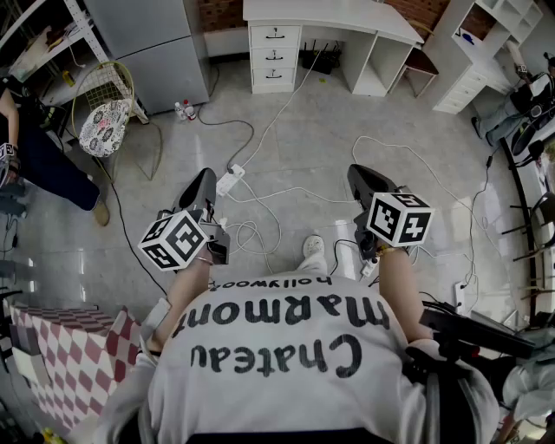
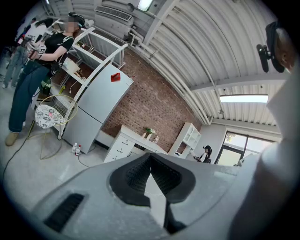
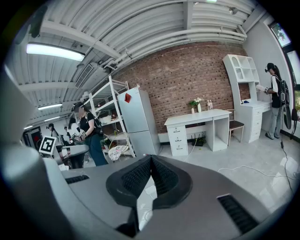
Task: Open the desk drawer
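The white desk [image 1: 334,16] stands far across the room against the brick wall, its stack of three drawers [image 1: 275,56] all closed. It also shows in the left gripper view as the desk [image 2: 129,140] and in the right gripper view as the desk [image 3: 199,118] with its drawers [image 3: 178,138]. My left gripper [image 1: 205,180] and right gripper [image 1: 359,175] are held side by side at waist height, well short of the desk. Both are shut with nothing between the jaws; the left gripper [image 2: 150,158] and right gripper [image 3: 150,161] show their tips touching.
Cables [image 1: 286,195] and a power strip [image 1: 230,180] lie on the floor between me and the desk. A grey fridge [image 1: 152,43], a wire chair [image 1: 106,108] and two bottles [image 1: 184,110] stand at the left, with a person [image 1: 35,156] nearby. A white shelf unit [image 1: 473,52] stands at the right.
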A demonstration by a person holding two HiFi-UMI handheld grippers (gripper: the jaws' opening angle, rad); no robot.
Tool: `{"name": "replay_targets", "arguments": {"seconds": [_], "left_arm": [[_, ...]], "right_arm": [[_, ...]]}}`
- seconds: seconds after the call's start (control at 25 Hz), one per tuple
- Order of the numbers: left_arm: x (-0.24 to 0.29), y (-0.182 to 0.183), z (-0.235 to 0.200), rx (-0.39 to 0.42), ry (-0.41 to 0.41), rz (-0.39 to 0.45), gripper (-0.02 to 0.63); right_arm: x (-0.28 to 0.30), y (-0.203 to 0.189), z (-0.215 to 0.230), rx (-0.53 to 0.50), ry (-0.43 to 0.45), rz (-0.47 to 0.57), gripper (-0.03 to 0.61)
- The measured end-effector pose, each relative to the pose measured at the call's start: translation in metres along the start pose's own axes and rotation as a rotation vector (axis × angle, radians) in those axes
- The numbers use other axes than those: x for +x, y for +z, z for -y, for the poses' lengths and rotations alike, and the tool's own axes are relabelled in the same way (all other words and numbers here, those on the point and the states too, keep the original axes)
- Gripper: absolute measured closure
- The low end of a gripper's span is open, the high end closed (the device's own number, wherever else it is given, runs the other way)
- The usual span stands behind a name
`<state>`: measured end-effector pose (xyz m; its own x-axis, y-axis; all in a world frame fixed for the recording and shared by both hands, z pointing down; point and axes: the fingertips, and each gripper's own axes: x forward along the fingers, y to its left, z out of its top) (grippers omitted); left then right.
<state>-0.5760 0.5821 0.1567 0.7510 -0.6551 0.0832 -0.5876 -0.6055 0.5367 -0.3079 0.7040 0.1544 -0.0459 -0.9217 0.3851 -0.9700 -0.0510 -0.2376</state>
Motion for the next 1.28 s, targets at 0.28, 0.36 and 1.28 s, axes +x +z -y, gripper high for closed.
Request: {"name": "replay_targets", "arguments": {"seconds": [0.28, 0.36, 1.28], "left_arm": [[0.002, 0.005, -0.006, 0.011, 0.015, -0.002, 0.598], [0.005, 0.003, -0.005, 0.028, 0.017, -0.011, 0.598], [0.153, -0.029, 0.019, 0.034, 0.12, -0.075, 0.598]], "right_arm": [[0.005, 0.0, 0.006, 0.006, -0.008, -0.005, 0.566], [0.007, 0.0, 0.009, 0.01, -0.007, -0.009, 0.566], [0.092, 0.069, 0.183, 0.031, 0.038, -0.048, 0.566]]}}
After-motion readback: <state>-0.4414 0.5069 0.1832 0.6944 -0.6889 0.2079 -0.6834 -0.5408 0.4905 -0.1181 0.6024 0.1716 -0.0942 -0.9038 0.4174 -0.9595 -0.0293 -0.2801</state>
